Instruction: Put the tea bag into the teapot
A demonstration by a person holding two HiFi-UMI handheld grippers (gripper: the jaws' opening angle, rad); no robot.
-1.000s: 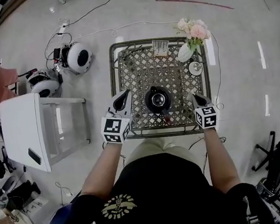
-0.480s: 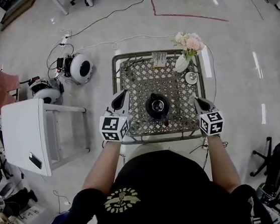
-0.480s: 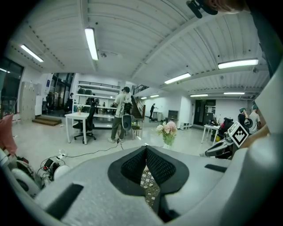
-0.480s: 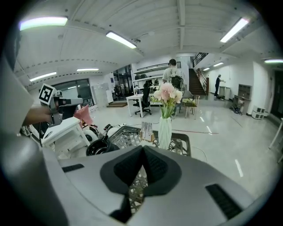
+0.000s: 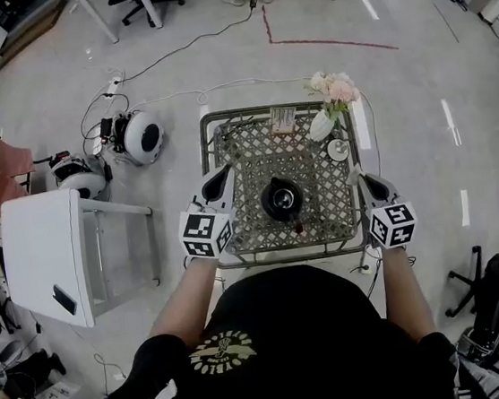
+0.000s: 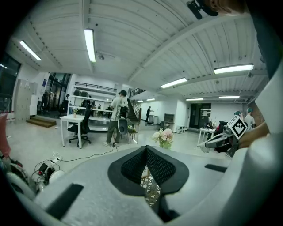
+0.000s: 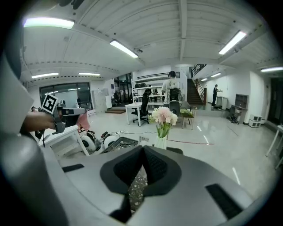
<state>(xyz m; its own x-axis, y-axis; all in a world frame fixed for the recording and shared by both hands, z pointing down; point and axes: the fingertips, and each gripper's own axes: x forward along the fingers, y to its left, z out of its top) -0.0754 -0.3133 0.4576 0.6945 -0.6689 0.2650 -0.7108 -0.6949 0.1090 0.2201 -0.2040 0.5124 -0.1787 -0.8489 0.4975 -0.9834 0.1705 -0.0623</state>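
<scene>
Black round teapot [image 5: 281, 199] sits mid the square metal lattice table [image 5: 285, 255], bare lattice all round it; only the far right corner is crowded. Small red scrap [image 5: 298, 227] lies at its near side, can't tell if it's the tea bag. Left gripper [image 5: 218, 182] is over the left rim, right gripper [image 5: 362, 180] just outside the right rim; both jaws together, empty. Since a second ago: right gripper moved outward, teapot unmoved. Count: one teapot, one white vase of pink flowers [image 5: 321, 126], one small white dish [image 5: 338, 149], two grippers.

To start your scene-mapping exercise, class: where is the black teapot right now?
In the head view, the teapot stands near the middle of the lattice table, slightly toward the person, with the flower vase beyond it at the far right corner.
</scene>
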